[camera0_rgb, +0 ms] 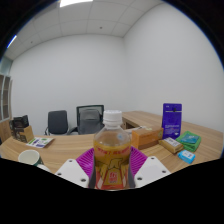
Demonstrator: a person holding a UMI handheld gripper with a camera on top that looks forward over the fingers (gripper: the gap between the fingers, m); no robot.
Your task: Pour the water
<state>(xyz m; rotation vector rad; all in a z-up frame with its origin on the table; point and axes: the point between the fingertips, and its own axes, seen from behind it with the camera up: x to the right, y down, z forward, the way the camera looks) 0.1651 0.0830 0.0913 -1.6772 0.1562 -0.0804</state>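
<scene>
The bottle [112,150] of amber liquid is standing upright, white-capped, with the gripper [112,170] clamping it between both purple pads above the table [70,146].

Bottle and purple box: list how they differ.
The bottle is clear with amber liquid and a white cap; the purple box is opaque. The bottle is round and sits between the gripper fingers; the box is flat-sided, farther off on the table. Both stand upright.

Tongs [112,170] level, pointing fwd, both purple pads [88,158] pressed vs. bottle [112,152] sides.
</scene>
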